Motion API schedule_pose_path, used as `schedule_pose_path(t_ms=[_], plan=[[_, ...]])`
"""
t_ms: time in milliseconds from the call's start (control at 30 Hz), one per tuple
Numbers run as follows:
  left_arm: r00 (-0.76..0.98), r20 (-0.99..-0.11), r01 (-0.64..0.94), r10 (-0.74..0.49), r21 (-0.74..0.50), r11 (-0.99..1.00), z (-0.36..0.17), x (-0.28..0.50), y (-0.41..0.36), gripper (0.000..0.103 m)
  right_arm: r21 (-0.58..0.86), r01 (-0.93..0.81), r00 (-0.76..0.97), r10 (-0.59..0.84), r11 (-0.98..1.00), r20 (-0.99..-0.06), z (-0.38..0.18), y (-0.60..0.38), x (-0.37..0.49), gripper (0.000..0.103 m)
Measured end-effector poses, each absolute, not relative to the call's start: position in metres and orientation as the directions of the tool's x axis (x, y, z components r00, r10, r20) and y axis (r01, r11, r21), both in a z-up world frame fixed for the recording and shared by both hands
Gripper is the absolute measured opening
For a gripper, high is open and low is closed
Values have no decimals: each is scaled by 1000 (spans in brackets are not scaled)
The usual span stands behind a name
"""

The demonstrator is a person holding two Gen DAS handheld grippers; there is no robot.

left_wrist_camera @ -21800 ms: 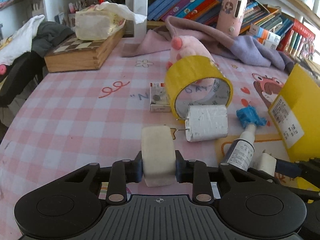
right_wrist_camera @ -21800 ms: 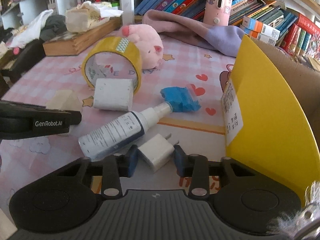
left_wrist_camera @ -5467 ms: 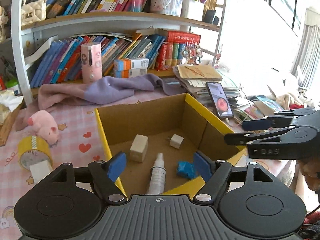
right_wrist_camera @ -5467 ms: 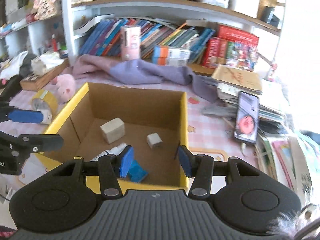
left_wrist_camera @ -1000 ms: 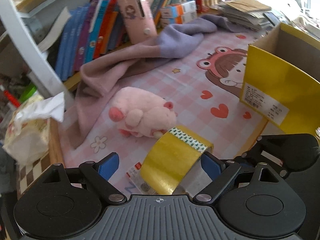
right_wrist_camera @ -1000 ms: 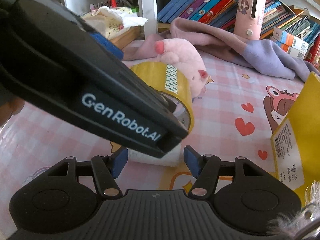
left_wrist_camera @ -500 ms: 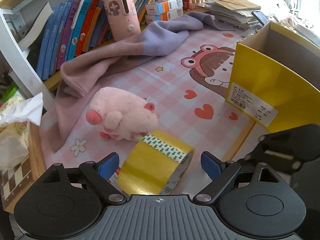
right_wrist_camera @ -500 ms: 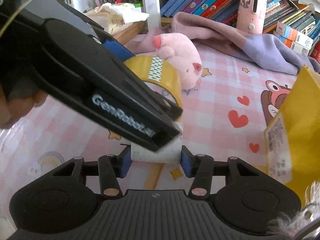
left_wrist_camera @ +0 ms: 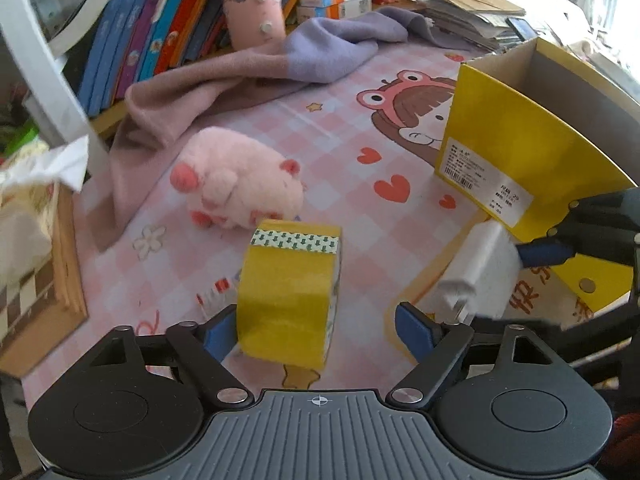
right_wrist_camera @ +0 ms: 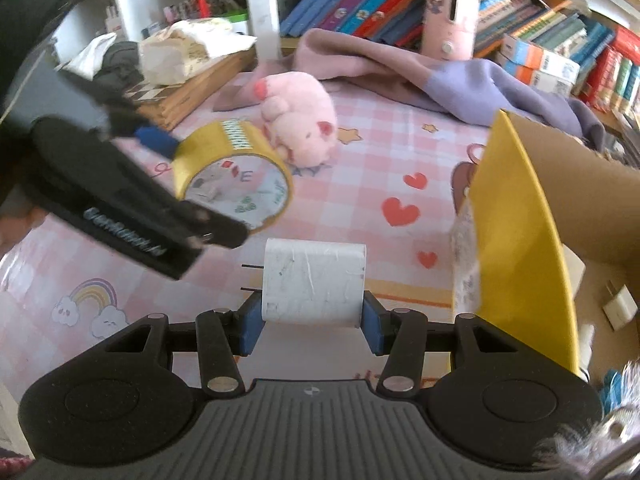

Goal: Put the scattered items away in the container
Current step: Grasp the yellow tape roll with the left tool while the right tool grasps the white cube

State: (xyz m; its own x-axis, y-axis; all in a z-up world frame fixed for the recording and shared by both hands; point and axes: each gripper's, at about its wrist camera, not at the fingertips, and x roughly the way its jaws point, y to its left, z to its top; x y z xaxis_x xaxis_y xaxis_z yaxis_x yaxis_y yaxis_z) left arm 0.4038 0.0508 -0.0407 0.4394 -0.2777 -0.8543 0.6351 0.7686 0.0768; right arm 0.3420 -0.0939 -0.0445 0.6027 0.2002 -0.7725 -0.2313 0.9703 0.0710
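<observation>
My right gripper [right_wrist_camera: 312,322] is shut on a white charger block [right_wrist_camera: 314,284] and holds it off the pink checked cloth, left of the yellow cardboard box [right_wrist_camera: 520,216]. The block also shows in the left wrist view [left_wrist_camera: 478,270]. My left gripper [left_wrist_camera: 320,330] is open around a yellow tape roll [left_wrist_camera: 290,288] that stands on edge; its left finger touches the roll and the right finger stands apart. The roll also shows in the right wrist view [right_wrist_camera: 232,172]. A pink plush pig [left_wrist_camera: 236,190] lies behind the roll.
A pink and purple cloth [left_wrist_camera: 256,64] lies at the back below a shelf of books [right_wrist_camera: 360,4]. A wooden chessboard box [right_wrist_camera: 180,92] with a tissue pack stands at the left. A small card [left_wrist_camera: 214,294] lies by the roll. A small white plug [right_wrist_camera: 620,308] lies inside the box.
My right gripper has closed on the white charger block and lifted it. My left gripper has come down around the tape roll, which now stands between its fingers.
</observation>
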Motion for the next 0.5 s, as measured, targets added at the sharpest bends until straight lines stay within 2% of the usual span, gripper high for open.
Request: schedule_pose_path(t_ms=[67,133,167,200,333,500], plan=[[468,-848,597,-249,96,796,-43,405,51,65,79,-224,598,201,971,-776,-45,-95,343,47],[500,-835,549,-229,101,830,-44,407,53,55,79,-228,596,203,970,-777,-46,-94,343,47],[513,-827,535,-231,98,839,-44,407,53,44,78,-235,595,207,969,-776,-45,-93,342,47],[521,-821,526,-232,95,845,-44,407,54,41,79,-243,595,213,967,-775,-45,-92,342,47],[526,-816,513,-241,78,855,-44,403,58,40,79,-271,587,230,959,-776,-46,-86,339,47],[548,-789,453,-277,2,892,-28,392,75,40,63,-284,606,230,957,-762,-40,-86,332,47]])
